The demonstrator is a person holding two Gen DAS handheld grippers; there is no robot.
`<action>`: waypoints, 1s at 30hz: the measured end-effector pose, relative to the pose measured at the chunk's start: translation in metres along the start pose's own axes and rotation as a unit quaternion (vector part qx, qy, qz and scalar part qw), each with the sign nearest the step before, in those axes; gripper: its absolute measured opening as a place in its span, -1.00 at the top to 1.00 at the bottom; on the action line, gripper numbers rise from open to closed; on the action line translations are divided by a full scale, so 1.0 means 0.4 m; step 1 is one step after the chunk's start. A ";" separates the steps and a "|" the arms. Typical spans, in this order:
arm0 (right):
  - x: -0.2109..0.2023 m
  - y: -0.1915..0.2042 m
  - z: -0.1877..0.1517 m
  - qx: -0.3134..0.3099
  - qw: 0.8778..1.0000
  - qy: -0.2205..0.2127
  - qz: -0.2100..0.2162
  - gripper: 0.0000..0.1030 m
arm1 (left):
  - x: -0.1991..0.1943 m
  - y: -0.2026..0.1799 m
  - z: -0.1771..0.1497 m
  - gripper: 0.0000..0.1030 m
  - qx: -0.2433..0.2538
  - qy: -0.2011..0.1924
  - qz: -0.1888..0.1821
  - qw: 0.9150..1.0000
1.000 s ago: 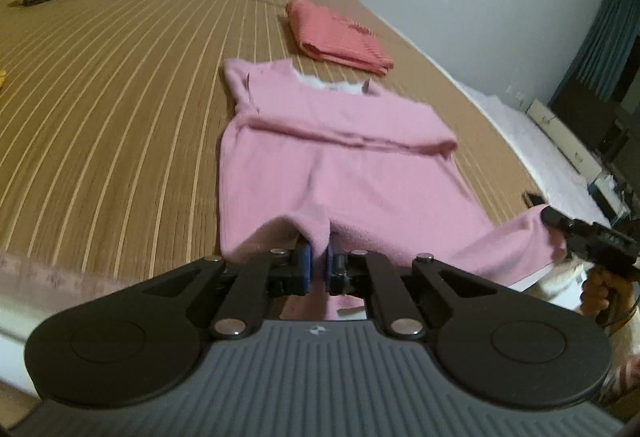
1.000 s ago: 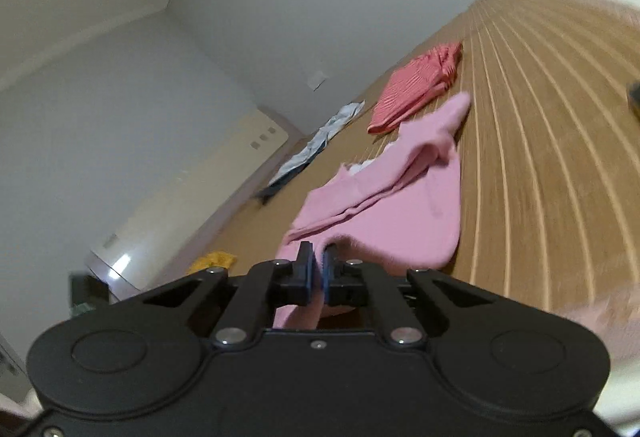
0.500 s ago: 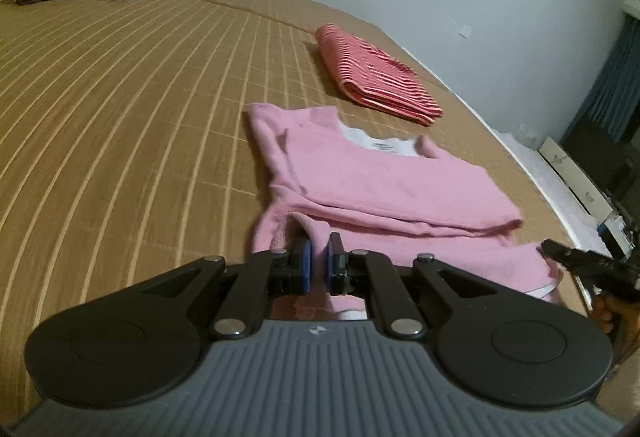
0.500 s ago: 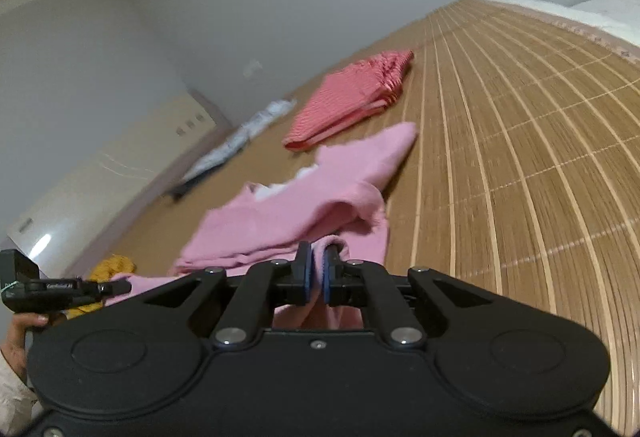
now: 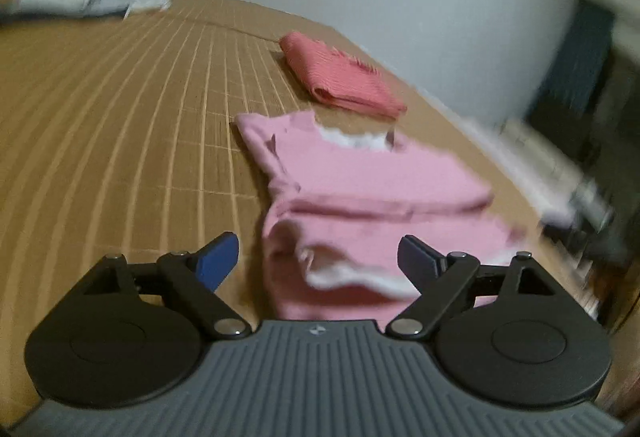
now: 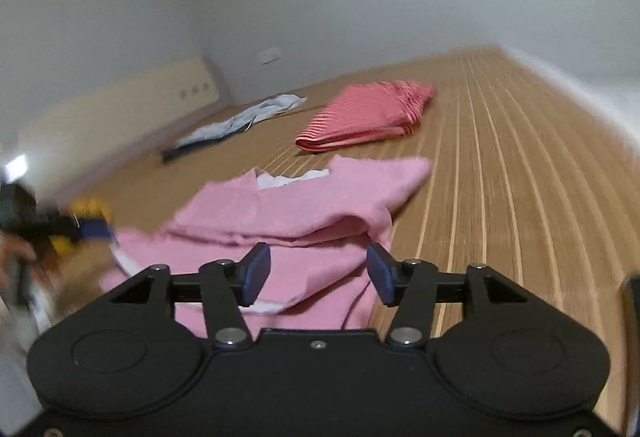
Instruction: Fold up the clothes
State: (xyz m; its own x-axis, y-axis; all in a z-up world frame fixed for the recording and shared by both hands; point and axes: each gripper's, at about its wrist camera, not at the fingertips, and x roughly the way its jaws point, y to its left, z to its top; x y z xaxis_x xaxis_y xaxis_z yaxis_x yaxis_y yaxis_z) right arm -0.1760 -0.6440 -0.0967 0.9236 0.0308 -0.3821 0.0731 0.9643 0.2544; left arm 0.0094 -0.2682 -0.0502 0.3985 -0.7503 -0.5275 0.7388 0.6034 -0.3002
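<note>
A pink garment [image 5: 360,193] lies on the striped bamboo mat [image 5: 120,141], its bottom part folded up over the body, with a white inner edge showing at the near hem. It also shows in the right wrist view [image 6: 288,213]. My left gripper [image 5: 318,263] is open and empty just above the near left part of the fold. My right gripper [image 6: 316,273] is open and empty above the near right part. The left gripper's blue pad [image 6: 94,231] shows blurred at the left of the right wrist view.
A folded red striped garment [image 5: 340,77] lies beyond the pink one, also in the right wrist view [image 6: 368,117]. A light blue and dark pile [image 6: 240,119] lies far back. A yellow item [image 6: 90,207] lies at the left. The mat's edge and dark furniture [image 5: 580,109] are at the right.
Both grippers have opened and let go of the pink garment's hem, which now rests folded over the body. Both grippers have drawn back a little; the views are motion-blurred.
</note>
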 end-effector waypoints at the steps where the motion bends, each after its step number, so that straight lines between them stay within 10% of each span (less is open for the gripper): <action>1: -0.004 0.025 -0.006 -0.036 0.999 -0.002 -0.019 -0.16 | 0.001 -0.015 -0.008 -0.75 0.028 0.010 0.004 1.000; 10: -0.013 0.084 -0.031 -0.104 0.993 0.031 -0.050 -0.35 | 0.096 -0.104 -0.016 -0.73 0.184 0.078 0.124 0.972; 14: 0.014 0.090 -0.025 -0.100 0.993 0.034 -0.049 -0.37 | 0.137 -0.111 0.046 -0.74 0.171 0.023 0.149 0.974; 18: 0.016 0.090 -0.017 -0.097 0.993 0.033 -0.055 -0.39 | 0.147 -0.052 0.118 -0.75 0.052 -0.075 0.184 0.979; 23: 0.024 0.095 -0.007 -0.124 0.989 0.044 -0.066 -0.44 | 0.163 -0.029 0.102 -0.75 0.113 -0.027 0.254 0.960; 30: 0.036 0.117 -0.004 -0.241 0.962 0.082 -0.096 -0.29 | 0.113 -0.046 0.090 -0.75 0.117 -0.026 0.151 0.981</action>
State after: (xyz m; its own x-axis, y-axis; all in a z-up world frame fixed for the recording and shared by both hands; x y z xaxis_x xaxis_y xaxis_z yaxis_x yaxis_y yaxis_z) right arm -0.1599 -0.5979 -0.0919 0.8361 -0.1582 -0.5253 0.0180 0.9649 -0.2620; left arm 0.0334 -0.3231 -0.0398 0.6409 -0.5635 -0.5213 0.6852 0.7260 0.0576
